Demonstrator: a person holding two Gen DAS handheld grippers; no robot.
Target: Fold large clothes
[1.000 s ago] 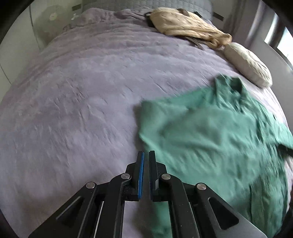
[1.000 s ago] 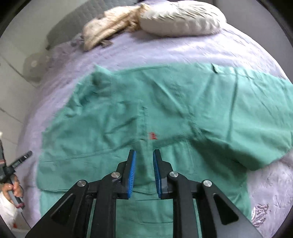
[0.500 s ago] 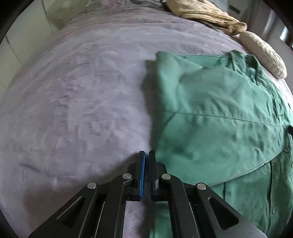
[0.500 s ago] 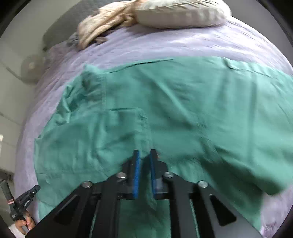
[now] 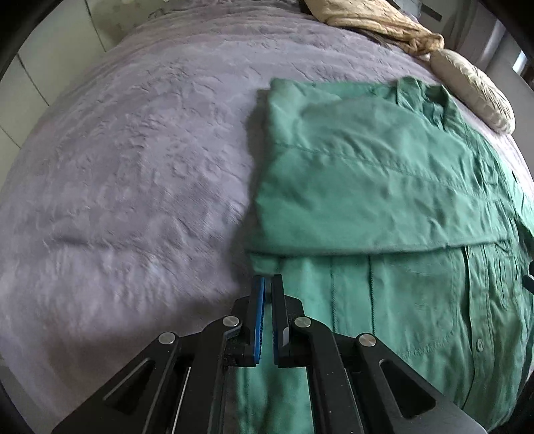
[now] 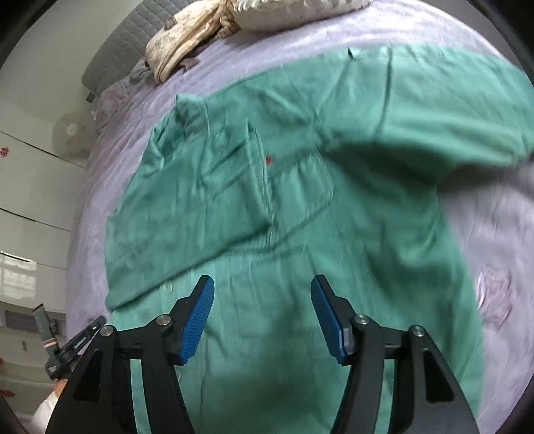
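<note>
A large green button-up shirt (image 5: 383,187) lies front up on the purple bedspread (image 5: 133,167). Its left sleeve is folded across the chest. The other sleeve (image 6: 434,113) lies spread out to the right in the right wrist view. My left gripper (image 5: 268,283) is shut and empty, just above the shirt's left edge below the folded sleeve. My right gripper (image 6: 262,293) is open and empty, above the shirt's (image 6: 300,267) lower front.
A beige pillow (image 5: 474,86) and a crumpled tan garment (image 5: 377,23) lie at the head of the bed. A grey headboard (image 6: 113,50) stands behind them. The left gripper's handle (image 6: 66,347) shows at the bed's left side. A fan (image 6: 70,133) stands by the wall.
The left sleeve has been laid across the chest. My right gripper closed, then opened wide and pulled back. My left gripper moved toward the shirt's edge, staying shut.
</note>
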